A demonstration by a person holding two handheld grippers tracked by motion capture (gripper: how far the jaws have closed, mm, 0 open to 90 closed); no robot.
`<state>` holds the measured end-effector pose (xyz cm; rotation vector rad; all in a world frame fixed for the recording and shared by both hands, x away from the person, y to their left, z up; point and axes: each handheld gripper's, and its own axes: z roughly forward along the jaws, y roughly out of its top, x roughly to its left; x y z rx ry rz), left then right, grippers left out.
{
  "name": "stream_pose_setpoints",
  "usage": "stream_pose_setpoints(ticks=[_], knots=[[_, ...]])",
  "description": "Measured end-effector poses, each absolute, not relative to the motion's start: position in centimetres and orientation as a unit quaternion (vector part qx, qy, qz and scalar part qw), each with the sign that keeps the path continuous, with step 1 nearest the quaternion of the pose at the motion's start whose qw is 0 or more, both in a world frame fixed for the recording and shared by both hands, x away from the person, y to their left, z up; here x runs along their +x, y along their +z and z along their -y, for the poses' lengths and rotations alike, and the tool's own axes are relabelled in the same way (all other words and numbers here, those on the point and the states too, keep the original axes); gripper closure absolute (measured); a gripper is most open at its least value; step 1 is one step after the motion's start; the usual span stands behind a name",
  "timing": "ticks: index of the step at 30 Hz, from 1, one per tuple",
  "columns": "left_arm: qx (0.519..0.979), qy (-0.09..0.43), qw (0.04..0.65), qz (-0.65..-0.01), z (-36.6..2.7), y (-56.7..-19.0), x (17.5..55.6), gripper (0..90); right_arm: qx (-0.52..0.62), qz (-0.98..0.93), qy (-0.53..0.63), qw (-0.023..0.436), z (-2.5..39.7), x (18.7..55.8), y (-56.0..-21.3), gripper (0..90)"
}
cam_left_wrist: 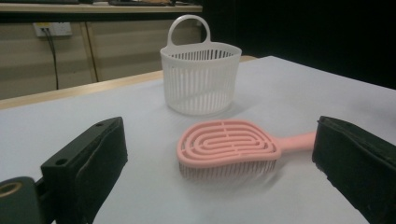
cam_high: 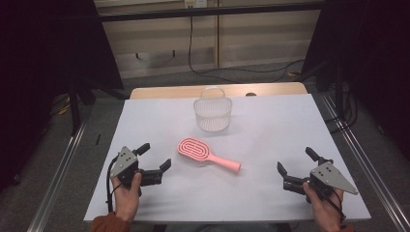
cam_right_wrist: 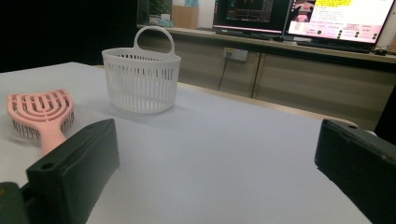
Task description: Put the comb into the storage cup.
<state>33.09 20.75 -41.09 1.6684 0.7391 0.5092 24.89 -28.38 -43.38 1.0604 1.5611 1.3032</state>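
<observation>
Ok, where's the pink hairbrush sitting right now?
In the high view the pink hairbrush lies bristles-down near the middle of the white table, just in front of the white basket, between the two open grippers and closer to the left gripper.

Each hand carried a black two-jaw gripper. The left gripper (cam_high: pixel 155 156) had a grey three-cornered plate on top, dotted with small dark screws, and a black cable looped down beside the wrist. The right gripper (cam_high: pixel 296 161) bore the same kind of grey plate, with a black cable trailing over the hand. In the gripper views the jaws were thick, blocky and matt black, each with a small round hole near the top. Rust-orange sleeve cuffs showed at both wrists.
</observation>
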Motion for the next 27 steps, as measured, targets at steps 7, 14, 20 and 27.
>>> stream_pose_setpoints(ticks=[7, 14, 20, 27], knots=[[0.709, 0.219, 0.606, -0.285, -20.7, -40.4, 33.3, 1.4, 0.419, -0.625, 0.518, 0.406, 28.3, 24.8, -43.4, 0.0], [0.709, 0.223, 0.614, -0.265, -19.3, -39.9, 34.0, 1.1, 0.419, -0.625, 0.518, 0.407, 28.3, 24.8, -43.4, 0.0], [0.729, 0.204, 0.596, -0.269, -17.8, -39.7, 34.8, 0.9, 0.419, -0.625, 0.518, 0.406, 28.3, 24.9, -43.5, 0.0], [0.719, 0.193, 0.614, -0.261, -16.3, -39.3, 35.3, 1.4, 0.416, -0.626, 0.519, 0.406, 28.3, 24.9, -43.5, 0.0]])
